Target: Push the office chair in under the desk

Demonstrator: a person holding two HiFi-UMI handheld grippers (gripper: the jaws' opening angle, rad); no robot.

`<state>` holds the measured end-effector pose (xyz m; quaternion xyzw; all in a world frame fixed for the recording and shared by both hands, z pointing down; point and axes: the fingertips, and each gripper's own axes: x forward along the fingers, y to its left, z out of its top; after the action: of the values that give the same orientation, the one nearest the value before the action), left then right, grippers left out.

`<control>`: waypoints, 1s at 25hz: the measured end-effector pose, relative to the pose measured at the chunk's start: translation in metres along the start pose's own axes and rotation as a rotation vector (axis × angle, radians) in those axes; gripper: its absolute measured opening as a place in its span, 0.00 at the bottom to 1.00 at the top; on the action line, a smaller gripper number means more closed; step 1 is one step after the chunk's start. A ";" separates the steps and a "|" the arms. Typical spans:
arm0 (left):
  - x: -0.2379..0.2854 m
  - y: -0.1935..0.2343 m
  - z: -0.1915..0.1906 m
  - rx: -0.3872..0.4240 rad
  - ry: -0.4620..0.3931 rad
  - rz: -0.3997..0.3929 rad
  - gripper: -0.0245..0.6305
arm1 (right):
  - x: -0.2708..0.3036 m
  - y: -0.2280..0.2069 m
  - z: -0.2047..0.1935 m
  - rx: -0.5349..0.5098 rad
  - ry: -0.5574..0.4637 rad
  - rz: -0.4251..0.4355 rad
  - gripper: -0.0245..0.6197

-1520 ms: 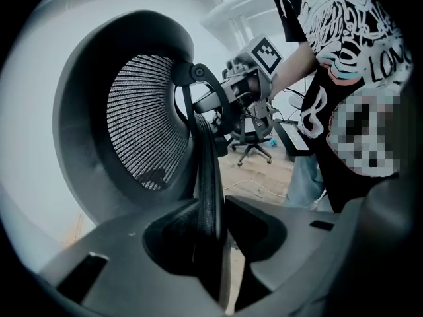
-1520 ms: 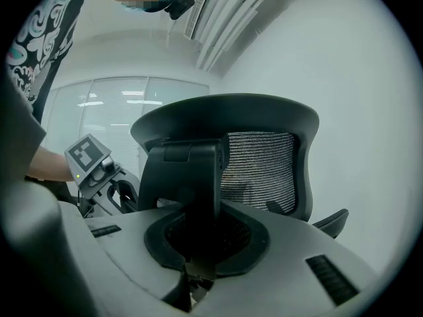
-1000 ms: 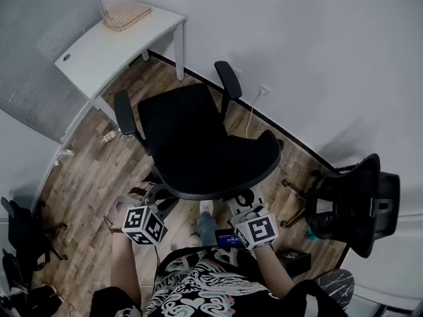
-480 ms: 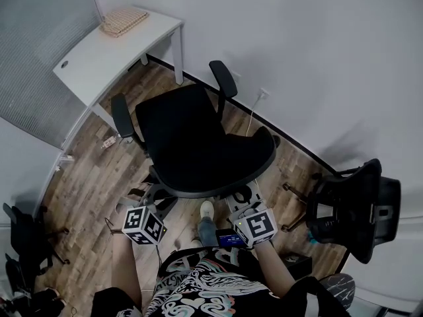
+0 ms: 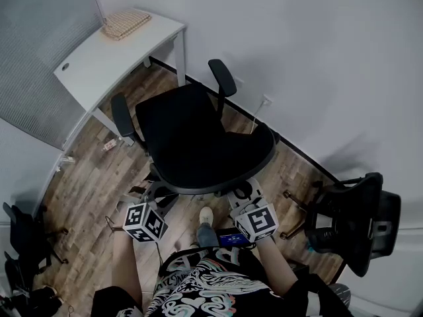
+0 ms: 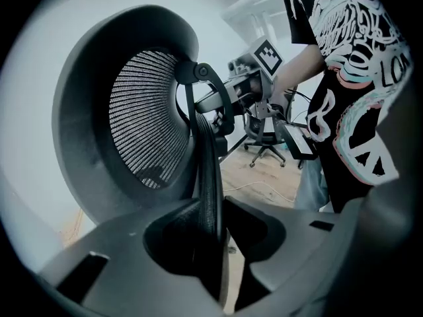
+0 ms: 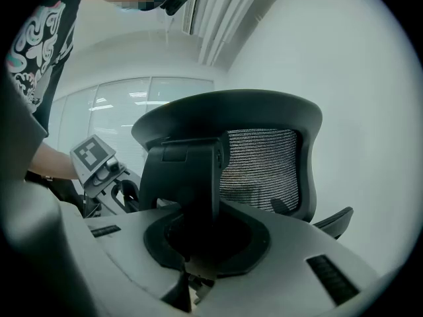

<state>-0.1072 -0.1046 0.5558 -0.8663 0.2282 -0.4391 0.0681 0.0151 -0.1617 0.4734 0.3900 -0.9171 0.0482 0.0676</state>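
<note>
A black office chair (image 5: pixel 192 140) stands on the wood floor with its seat toward the white desk (image 5: pixel 99 58) at the upper left. My left gripper (image 5: pixel 160 202) is shut on the left edge of the mesh backrest (image 6: pixel 142 124); in the left gripper view the jaws (image 6: pixel 215 223) press on the thin frame edge. On the other side my right gripper (image 5: pixel 241 198) is shut on the chair's back support. In the right gripper view that black bracket (image 7: pixel 185 177) fills the gap of the gripper (image 7: pixel 198 233).
A woven mat (image 5: pixel 125 22) lies on the desk. A second black chair (image 5: pixel 353 216) stands at the right, another (image 5: pixel 20 236) at the lower left. A wall socket with a white cable (image 5: pixel 266 101) is behind the chair. A grey partition (image 5: pixel 33 45) flanks the desk.
The chair has rolled a little toward the desk, away from the wall socket. Both grippers went with it, still gripping the back.
</note>
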 end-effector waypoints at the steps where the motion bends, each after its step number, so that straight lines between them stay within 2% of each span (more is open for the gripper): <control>1: 0.002 0.003 0.000 -0.003 0.001 0.002 0.26 | 0.003 -0.003 0.000 0.000 0.001 0.005 0.09; 25: 0.041 0.050 0.026 -0.063 0.029 0.082 0.26 | 0.042 -0.067 0.013 -0.026 -0.016 0.113 0.09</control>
<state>-0.0824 -0.1694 0.5543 -0.8514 0.2781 -0.4412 0.0555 0.0327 -0.2397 0.4693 0.3372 -0.9386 0.0371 0.0623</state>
